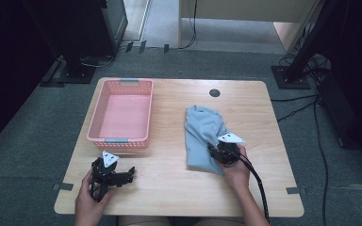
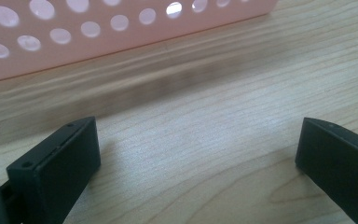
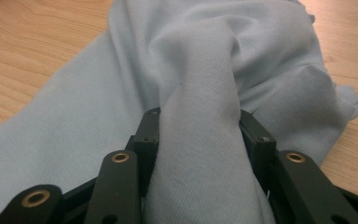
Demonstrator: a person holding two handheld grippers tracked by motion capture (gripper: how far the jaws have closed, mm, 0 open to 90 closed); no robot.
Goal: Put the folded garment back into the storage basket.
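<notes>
A light blue cloth (image 1: pixel 202 132) lies crumpled on the right half of the wooden table (image 1: pixel 179 188). My right gripper (image 1: pixel 215 151) sits at the cloth's near edge. In the right gripper view its two black jaws press on a raised fold of the cloth (image 3: pixel 200 70), which bulges up between them, so the right gripper (image 3: pixel 198 126) is shut on it. My left gripper (image 1: pixel 130 175) rests low at the table's front left, just in front of the pink basket (image 1: pixel 122 140). In the left gripper view its jaws stand wide apart, so the left gripper (image 2: pixel 198 144) is open over bare wood, facing the basket wall (image 2: pixel 98 42).
The pink perforated basket holds nothing and stands at the table's left. A small dark round cap (image 1: pixel 214 92) is set in the table near the far edge. Cables and stand bases lie on the grey floor around the table.
</notes>
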